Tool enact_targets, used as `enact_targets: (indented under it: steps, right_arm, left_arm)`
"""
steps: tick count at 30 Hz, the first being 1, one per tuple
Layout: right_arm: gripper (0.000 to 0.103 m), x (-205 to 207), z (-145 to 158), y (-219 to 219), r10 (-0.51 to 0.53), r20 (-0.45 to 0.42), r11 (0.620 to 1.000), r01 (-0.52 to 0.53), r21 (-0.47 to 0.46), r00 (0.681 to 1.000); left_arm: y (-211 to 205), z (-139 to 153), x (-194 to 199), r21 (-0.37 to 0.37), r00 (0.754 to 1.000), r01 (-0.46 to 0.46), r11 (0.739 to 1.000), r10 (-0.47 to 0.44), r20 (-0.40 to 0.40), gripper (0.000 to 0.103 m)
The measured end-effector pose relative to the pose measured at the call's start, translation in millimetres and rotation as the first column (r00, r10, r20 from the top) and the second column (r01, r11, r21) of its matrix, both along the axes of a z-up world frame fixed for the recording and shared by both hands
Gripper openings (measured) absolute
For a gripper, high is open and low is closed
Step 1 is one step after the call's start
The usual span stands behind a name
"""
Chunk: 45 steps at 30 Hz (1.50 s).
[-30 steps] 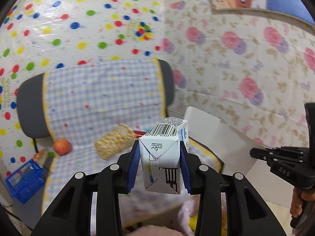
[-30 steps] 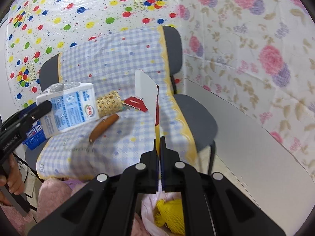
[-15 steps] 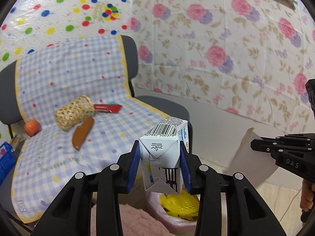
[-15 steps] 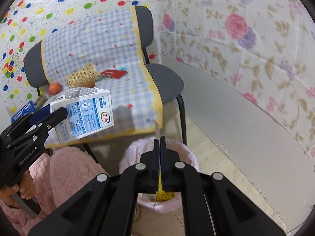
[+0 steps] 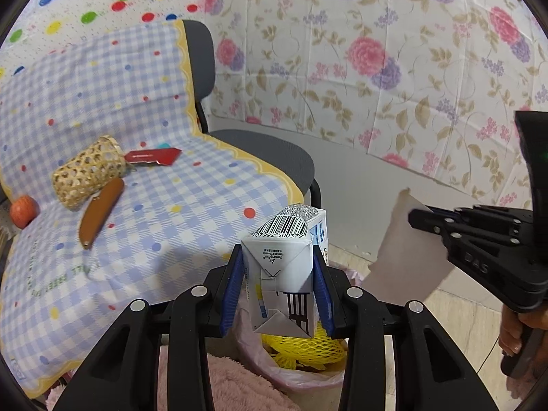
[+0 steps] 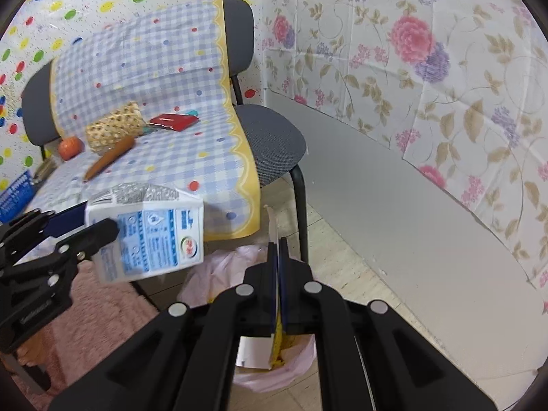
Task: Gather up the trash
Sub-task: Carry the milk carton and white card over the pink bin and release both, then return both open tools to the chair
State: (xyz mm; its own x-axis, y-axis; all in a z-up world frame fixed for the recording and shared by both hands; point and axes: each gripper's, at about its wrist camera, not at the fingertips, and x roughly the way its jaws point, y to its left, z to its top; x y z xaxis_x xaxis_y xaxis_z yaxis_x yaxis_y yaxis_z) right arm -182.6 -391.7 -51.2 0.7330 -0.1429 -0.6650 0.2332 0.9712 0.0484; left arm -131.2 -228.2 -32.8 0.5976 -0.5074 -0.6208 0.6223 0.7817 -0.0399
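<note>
My left gripper is shut on a white and blue milk carton, held above a bin lined with a pink bag that holds yellow foam netting. The carton also shows in the right wrist view. My right gripper is shut on a thin white card, seen edge-on, over the same bin. In the left wrist view the card hangs at the right, held by the right gripper.
A grey chair with a blue checked cloth holds a woven basket, a brown oblong piece, a red packet and an orange. A pink rug lies left of the bin. Flowered wall on the right.
Both grippers have swung from the chair seat down and right to above the bin, each still holding its item. The bin now sits right beneath them.
</note>
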Motion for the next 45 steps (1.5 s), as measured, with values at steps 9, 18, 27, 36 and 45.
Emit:
enact_targets:
  steps: [9, 18, 27, 36, 45]
  right_arm:
    - [0.027, 28.6, -18.9, -22.6, -0.015, -0.014, 0.998, 0.016, 0.053, 1.000]
    - [0.035, 9.8, -4.9, -39.2, -0.064, 0.018, 0.994, 0.063, 0.094, 0.998]
    - [0.036, -0.8, 20.9, -15.0, -0.007, 0.062, 0.994, 0.000, 0.109, 0.998]
    - [0.041, 5.4, 40.2, 30.3, 0.088, 0.076, 0.993, -0.094, 0.077, 0.993]
    - [0.054, 22.7, 56.0, 65.4, 0.163, 0.089, 0.984, -0.168, 0.055, 0.983]
  left_arm:
    - [-28.6, -23.1, 27.4, 0.020, 0.996, 0.052, 0.998, -0.051, -0.073, 0.040]
    - [-35.9, -23.5, 32.6, 0.035, 0.996, 0.069, 0.997, -0.067, -0.052, 0.065]
    - [13.7, 0.4, 28.4, 0.034, 0.998, -0.058, 0.998, 0.059, -0.020, 0.070]
    - [64.6, 25.4, 21.7, 0.058, 0.978, -0.207, 0.977, 0.205, 0.036, 0.072]
    - [110.6, 37.1, 29.2, 0.039, 0.956, -0.291, 0.956, 0.289, 0.041, 0.075]
